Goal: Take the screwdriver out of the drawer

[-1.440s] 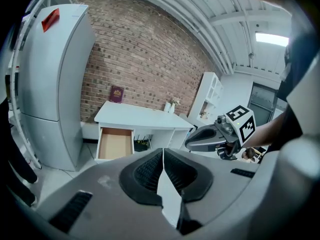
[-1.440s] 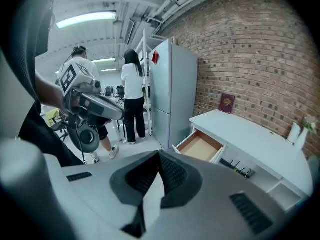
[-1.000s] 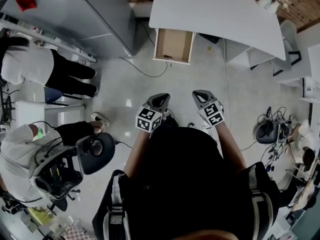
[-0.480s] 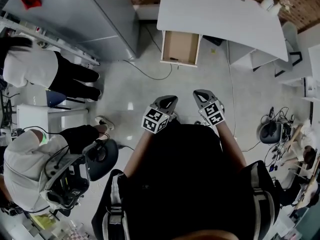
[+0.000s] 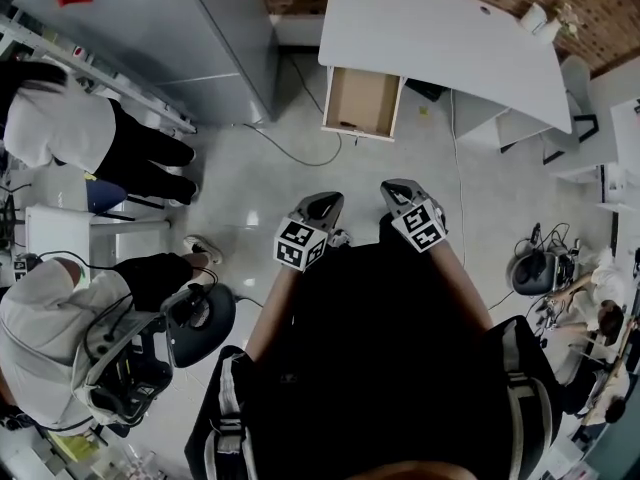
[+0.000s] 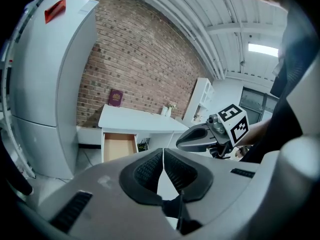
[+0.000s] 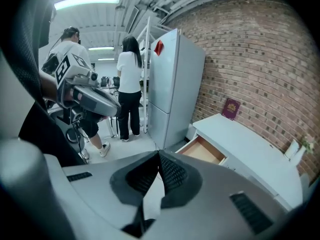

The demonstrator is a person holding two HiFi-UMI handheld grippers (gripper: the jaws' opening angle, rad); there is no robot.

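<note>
Head view: drawer [image 5: 362, 101] juts past desk [image 5: 440, 38] edge

Black-clad person, left gripper [image 5: 322, 204] and right gripper [image 5: 398, 190] both grey.
The black top seems short-sleeved, forearms bare; pale-striped straps [image 5: 228, 408] run at the hips. Each gripper has a smooth grey shell, black ribbed pads [image 6: 147, 170] and a cube [image 5: 298, 243] of black-and-white square markers.
</note>
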